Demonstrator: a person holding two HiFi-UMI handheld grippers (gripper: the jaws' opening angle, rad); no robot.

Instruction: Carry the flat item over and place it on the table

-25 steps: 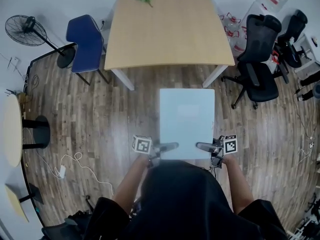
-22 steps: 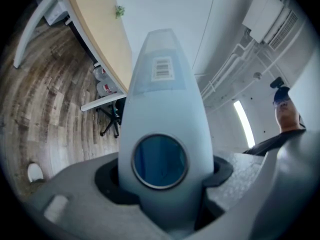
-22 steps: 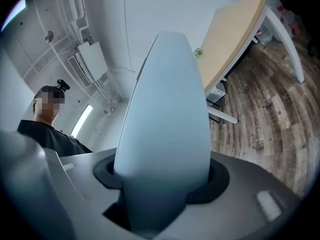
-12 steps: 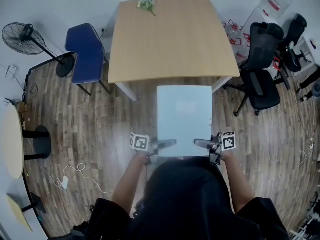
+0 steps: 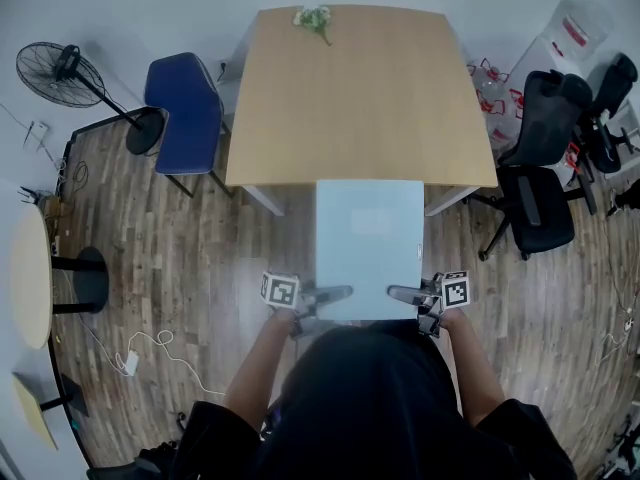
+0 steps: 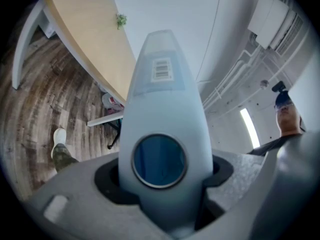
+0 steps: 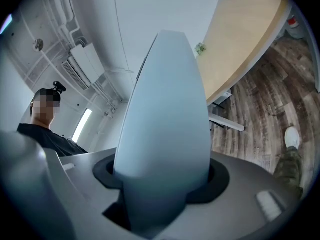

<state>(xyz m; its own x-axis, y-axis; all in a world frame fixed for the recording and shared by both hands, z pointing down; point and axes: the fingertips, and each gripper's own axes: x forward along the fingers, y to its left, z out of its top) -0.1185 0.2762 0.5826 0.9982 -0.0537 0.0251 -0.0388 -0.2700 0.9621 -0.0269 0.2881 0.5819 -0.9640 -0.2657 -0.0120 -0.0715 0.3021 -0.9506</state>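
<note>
While the left tool [image 5: 325, 295] and the right tool [image 5: 405, 293] each clamp the near edge of the pale flat panel [image 5: 370, 248], it hangs level over the wood floor [image 5: 200, 238], its far edge meeting the near edge of the table [image 5: 360, 98].

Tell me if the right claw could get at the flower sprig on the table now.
Probably not. The right claw is clamped on the flat panel, and the flower sprig lies at the far edge of the table, with the whole tabletop between.
</note>
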